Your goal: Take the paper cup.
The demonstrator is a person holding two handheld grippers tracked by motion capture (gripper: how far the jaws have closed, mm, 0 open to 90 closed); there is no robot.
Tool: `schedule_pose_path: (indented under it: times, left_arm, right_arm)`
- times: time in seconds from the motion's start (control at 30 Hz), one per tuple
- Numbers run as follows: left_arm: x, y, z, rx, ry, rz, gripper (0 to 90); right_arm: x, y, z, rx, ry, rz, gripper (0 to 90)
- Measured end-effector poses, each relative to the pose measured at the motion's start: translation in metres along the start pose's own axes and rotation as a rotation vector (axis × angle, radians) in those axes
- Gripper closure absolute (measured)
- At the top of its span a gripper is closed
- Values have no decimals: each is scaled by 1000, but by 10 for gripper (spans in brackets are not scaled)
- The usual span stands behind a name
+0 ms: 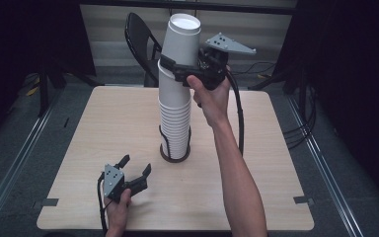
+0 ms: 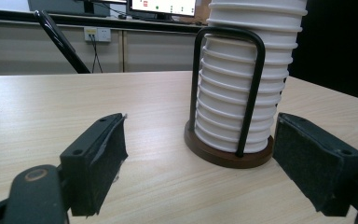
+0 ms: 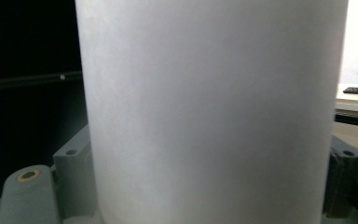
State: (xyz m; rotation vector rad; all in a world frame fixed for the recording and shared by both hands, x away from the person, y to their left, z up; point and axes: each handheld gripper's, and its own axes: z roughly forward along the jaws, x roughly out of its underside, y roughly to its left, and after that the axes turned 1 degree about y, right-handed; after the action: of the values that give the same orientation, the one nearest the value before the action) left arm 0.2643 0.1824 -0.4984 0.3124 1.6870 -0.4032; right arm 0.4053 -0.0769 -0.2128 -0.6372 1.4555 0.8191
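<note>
A tall stack of white paper cups [image 1: 174,123] stands upright in a holder with a round brown base [image 1: 164,157] and black wire hoops, mid-table. The top cup [image 1: 183,35] sticks up out of the stack, tilted slightly left. My right gripper [image 1: 175,66] is shut on the top cup [image 3: 209,112], its jaws pressed against both sides of the wall. My left gripper [image 1: 136,164] rests low near the table's front left, open and holding nothing. From the left gripper [image 2: 200,128] I see the stack [image 2: 244,79] and base [image 2: 223,156] a short way ahead, right of centre.
The light wooden table [image 1: 103,128] has bare room on all sides of the holder. A black folding chair [image 1: 140,37] stands behind the far edge. Tape marks [image 1: 303,200] sit near the front corners. A monitor [image 2: 163,7] and wall sockets [image 2: 97,33] lie far behind.
</note>
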Motion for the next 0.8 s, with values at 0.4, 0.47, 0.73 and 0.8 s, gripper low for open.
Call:
schedule_pose_path:
  times: [0.4, 0.47, 0.73, 0.8]
  left_arm:
    - [0, 0, 0, 0, 4, 7, 174]
    - [0, 0, 0, -1, 3, 2, 173]
    - [0, 0, 0, -1, 5, 7, 173]
    - [0, 0, 0, -1, 5, 9, 174]
  right_arm:
    - [-7, -10, -11, 24, -33, 31, 152]
    - [-8, -13, -14, 38, -30, 45, 152]
    - [-5, -25, -26, 70, -26, 70, 151]
    - [-5, -30, -31, 84, -49, 88, 152]
